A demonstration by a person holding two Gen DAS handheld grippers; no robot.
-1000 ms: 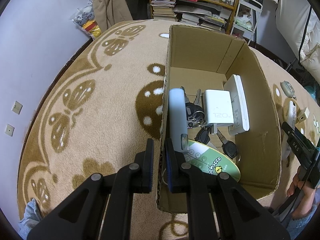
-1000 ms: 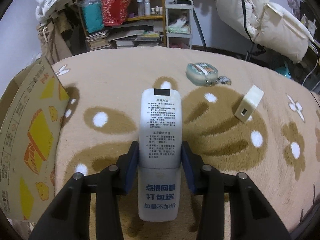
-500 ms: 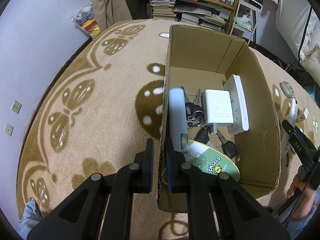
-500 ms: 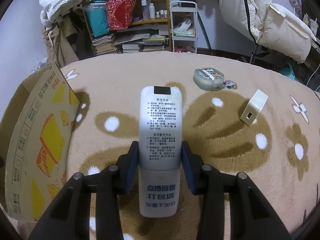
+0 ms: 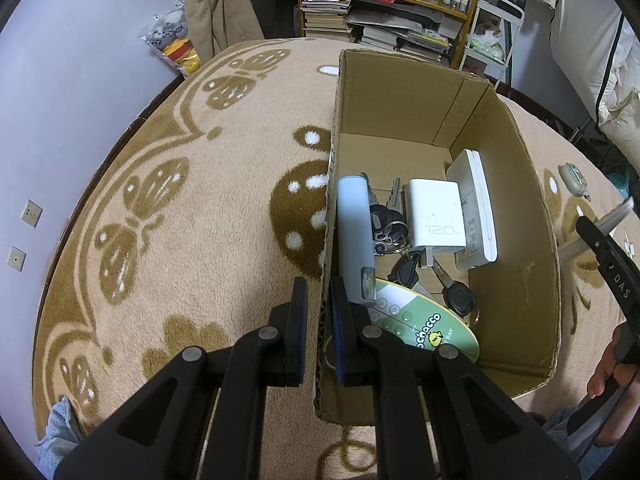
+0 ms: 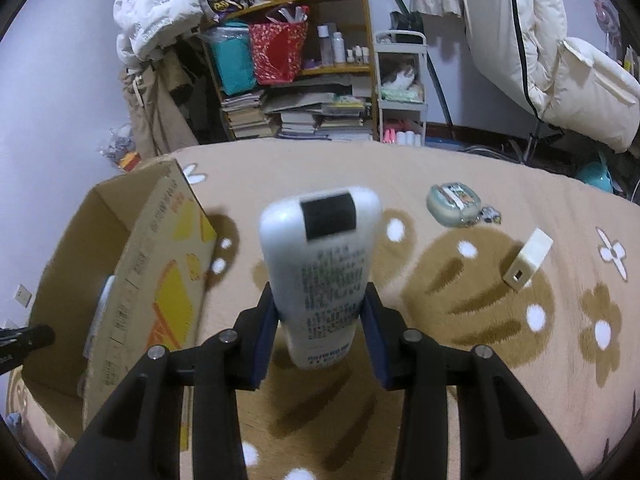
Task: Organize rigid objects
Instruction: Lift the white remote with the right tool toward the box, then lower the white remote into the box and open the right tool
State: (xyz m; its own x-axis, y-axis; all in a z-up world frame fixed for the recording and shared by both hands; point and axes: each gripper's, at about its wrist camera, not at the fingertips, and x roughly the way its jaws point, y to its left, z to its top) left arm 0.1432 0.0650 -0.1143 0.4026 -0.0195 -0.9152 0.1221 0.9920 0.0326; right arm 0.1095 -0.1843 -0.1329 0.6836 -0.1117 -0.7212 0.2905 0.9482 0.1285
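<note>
Left wrist view: the left gripper [image 5: 319, 330] has its jaws pinched narrow on the near wall of the cardboard box [image 5: 516, 200], stiff but thin, so it may flex.

Right wrist view: the right gripper [image 6: 319, 332] clamps a white remote [image 6: 320, 268] at its lower sides. It looks light, rigid and smooth plastic, likely to slip; its top projects well beyond the jaws, the box to their left.

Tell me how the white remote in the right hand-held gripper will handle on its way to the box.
The white remote looks like a stiff plastic shell, so it should not flex. The right hand-held gripper clamps only its lower part, leaving most of it sticking out, so it may pivot between the pads. Its glossy sides could slip if the grip loosens. It is probably light for its size.
</note>
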